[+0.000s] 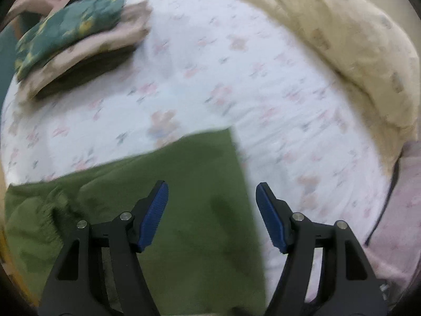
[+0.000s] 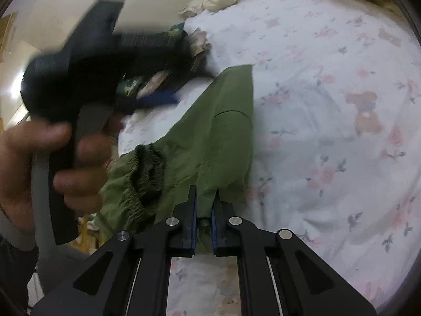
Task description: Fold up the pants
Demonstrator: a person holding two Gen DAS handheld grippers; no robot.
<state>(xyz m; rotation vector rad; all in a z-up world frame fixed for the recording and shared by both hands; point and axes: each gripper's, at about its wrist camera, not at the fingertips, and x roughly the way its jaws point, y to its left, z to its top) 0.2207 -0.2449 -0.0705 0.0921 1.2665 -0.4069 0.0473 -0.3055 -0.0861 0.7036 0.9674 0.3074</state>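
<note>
Pants [image 2: 210, 131]: soft, light, limp; best taken at an edge.
Right gripper [image 2: 204, 197]: clamped on the green cloth.
Left gripper [image 1: 211, 192]: held wide, nothing between.

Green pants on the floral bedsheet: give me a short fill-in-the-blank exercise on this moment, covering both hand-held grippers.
1. The right hand-held gripper is shut on the ____ cotton pants.
2. The left hand-held gripper hovers over the pants with its jaws ____.
3. The pants lie on a white bedsheet printed with pink ____.
4. The stack of folded clothes has a teal and ____ patterned piece on top.

Missing words: green; open; flowers; yellow
</note>
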